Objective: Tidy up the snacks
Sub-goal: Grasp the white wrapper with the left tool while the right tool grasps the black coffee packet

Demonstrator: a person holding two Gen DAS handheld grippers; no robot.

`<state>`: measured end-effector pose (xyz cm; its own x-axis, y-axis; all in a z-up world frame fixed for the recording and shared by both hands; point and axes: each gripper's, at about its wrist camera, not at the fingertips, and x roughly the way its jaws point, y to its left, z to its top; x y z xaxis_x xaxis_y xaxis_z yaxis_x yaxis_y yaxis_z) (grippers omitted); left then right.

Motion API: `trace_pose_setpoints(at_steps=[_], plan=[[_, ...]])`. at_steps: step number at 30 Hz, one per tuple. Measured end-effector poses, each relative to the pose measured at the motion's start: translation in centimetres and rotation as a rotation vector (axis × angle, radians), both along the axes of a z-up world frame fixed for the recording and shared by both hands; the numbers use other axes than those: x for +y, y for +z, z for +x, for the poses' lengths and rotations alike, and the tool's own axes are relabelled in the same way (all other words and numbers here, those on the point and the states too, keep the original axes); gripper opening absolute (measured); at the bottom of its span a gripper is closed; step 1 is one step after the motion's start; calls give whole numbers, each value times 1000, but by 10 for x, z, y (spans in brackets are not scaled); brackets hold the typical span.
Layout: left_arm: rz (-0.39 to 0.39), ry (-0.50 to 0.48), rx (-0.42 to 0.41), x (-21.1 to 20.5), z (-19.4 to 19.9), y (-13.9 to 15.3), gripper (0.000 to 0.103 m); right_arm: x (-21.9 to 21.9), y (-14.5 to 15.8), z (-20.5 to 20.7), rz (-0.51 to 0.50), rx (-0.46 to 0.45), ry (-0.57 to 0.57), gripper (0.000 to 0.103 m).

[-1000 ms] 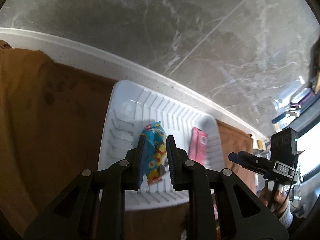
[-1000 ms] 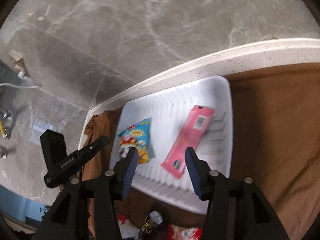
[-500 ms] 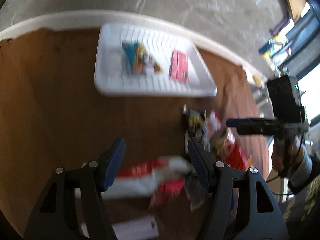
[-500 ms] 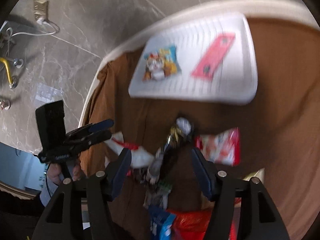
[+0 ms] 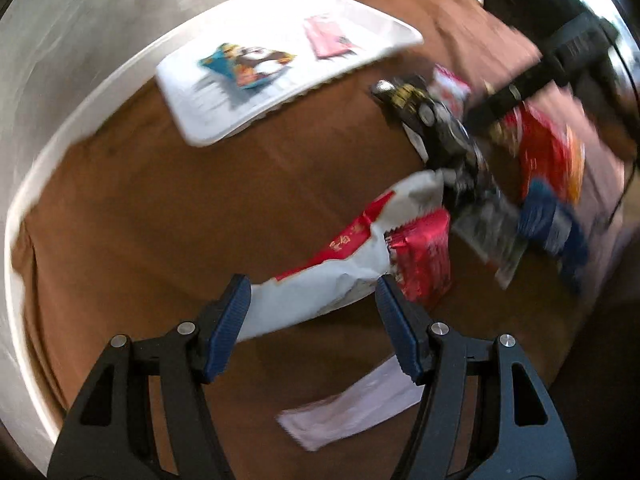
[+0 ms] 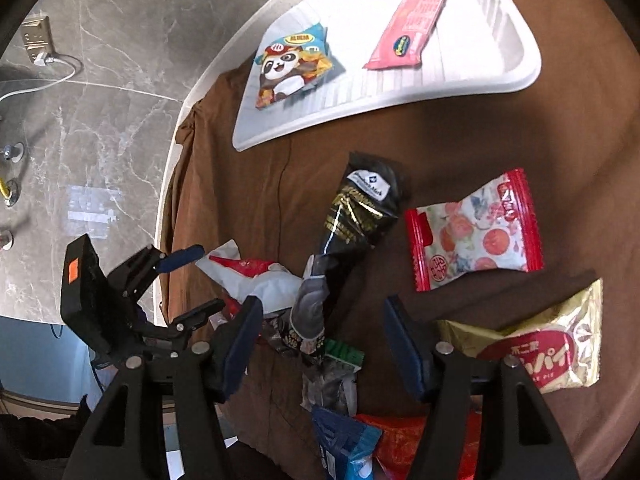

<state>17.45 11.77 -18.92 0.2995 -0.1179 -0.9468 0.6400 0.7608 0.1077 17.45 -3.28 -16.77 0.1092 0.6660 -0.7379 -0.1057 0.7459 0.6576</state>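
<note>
My left gripper [image 5: 314,320] is open over a white and red packet [image 5: 320,280] that lies on the brown cloth; its pads do not press it. My right gripper [image 6: 324,328] is open above a grey and black packet [image 6: 312,308] in the loose pile. The left gripper [image 6: 200,280] also shows in the right wrist view, beside the white and red packet [image 6: 256,280]. A white tray [image 6: 400,92] at the far side holds a panda packet [image 6: 292,64] and a pink bar [image 6: 416,20]. In the blurred left wrist view, the tray [image 5: 208,120] holds the same two.
Loose on the cloth are a long black packet [image 6: 360,208], a red-edged peach packet [image 6: 476,236], a gold pie packet [image 6: 540,344], a blue packet [image 6: 344,440] and a red one [image 6: 404,440]. A pale wrapper [image 5: 352,408] lies near me. The white counter edge [image 5: 40,184] curves left.
Both grippers drew back from the tray to the loose pile and their jaws widened. The left one, nearly shut around the panda packet before, left it lying in the tray.
</note>
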Motion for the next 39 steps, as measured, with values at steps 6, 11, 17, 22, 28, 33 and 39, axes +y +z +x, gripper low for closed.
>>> trace_pose_setpoints(at_steps=[6,11,17,22,28,33,39], plan=[[175,-274,-24,-25,-7,-20,63,7,-6,6,-21,27,-20,65],[232,-430,-30,-37,-14,-31,64,13,-12,10,-33,43,-17,53],[179,-448,25,-36,-3,-27,61,14,-19,14,-8,50,-7,21],[113,-399,45,-19,9,-20,41,18,-16,14,-16,14,31,14],[18,-295,82,10,31,-11,35,10,-20,14,56,33,21,14],[-78,-196,127,40,58,1,34,0,-17,12,117,22,7,14],[-192,-85,170,76,77,13,33,-9,-7,13,175,19,-22,14]])
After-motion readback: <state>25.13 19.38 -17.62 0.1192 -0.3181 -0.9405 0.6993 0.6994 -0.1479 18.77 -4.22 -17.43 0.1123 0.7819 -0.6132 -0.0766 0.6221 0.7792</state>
